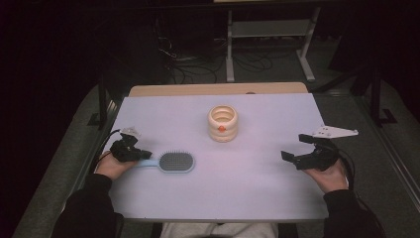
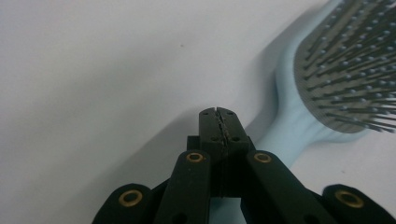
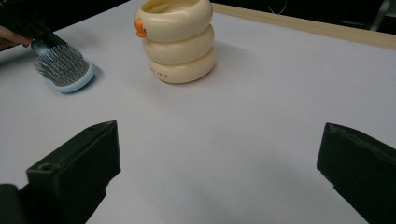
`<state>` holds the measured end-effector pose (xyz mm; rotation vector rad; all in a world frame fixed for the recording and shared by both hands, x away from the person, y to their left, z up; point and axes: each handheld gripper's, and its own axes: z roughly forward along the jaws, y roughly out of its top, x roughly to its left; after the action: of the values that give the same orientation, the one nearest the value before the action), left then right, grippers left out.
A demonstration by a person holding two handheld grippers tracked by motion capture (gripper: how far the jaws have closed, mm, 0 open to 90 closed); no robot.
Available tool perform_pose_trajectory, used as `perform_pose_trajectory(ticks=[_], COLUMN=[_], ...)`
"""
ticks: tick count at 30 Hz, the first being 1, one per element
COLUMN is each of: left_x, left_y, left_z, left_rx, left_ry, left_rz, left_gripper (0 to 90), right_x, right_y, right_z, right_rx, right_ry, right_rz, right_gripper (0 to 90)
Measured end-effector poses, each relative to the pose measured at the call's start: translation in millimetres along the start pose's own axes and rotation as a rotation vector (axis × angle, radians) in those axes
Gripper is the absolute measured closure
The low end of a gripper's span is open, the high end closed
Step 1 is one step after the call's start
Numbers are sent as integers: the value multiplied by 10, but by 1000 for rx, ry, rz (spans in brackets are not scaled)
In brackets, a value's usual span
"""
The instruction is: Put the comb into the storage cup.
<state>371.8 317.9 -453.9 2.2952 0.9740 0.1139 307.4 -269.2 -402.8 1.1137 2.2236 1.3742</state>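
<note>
Beside left gripper (image 1: 143,154), hairbrush (image 1: 176,161).

- Rectangular table (image 1: 277,193) with a pale lavender-white matte top and a light wooden strip (image 1: 218,89) along its far edge.
- Light blue plastic hairbrush (image 1: 174,162) with a grey oval bristle pad, lying flat, bristles up, near the left front part of the top, handle pointing left.
- Cream-coloured cup (image 1: 223,123) shaped like three stacked rings, with a small orange knob on its side, standing upright near the middle, well apart from the hairbrush.
</note>
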Motion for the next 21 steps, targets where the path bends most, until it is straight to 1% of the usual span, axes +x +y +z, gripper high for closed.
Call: perform_pose_trajectory(ticks=[4, 7, 9, 13, 15, 17, 19, 21], left_x=[-34, -58, -75, -120, -135, -140, -147, -159], left_y=[-32, -42, -47, -61, -68, -77, -83, -88], left_z=[-28, -40, -47, -45, -44, -41, -41, -37], left_rx=[3, 18, 30, 48, 49, 49, 48, 59], left_ry=[-7, -17, -37, -57, -64, -84, -95, -108], left_rz=[1, -4, 0, 4, 5, 4, 3, 10], left_gripper=[900, 900, 900, 900, 900, 900, 900, 900], right_x=[7, 8, 7, 9, 10, 10, 11, 13], right_y=[-3, -3, -3, -2, -2, -2, -3, -3], right_z=[7, 3, -1, -2, -3, -4, -4, -4], right_rx=[7, 6, 4, 3, 2, 2, 3, 4], right_ry=[3, 4, 3, 3, 3, 3, 4, 4], right_rz=[2, 1, 2, 1, 1, 2, 3, 2], right_gripper=[0, 0, 0, 0, 0, 0, 0, 0])
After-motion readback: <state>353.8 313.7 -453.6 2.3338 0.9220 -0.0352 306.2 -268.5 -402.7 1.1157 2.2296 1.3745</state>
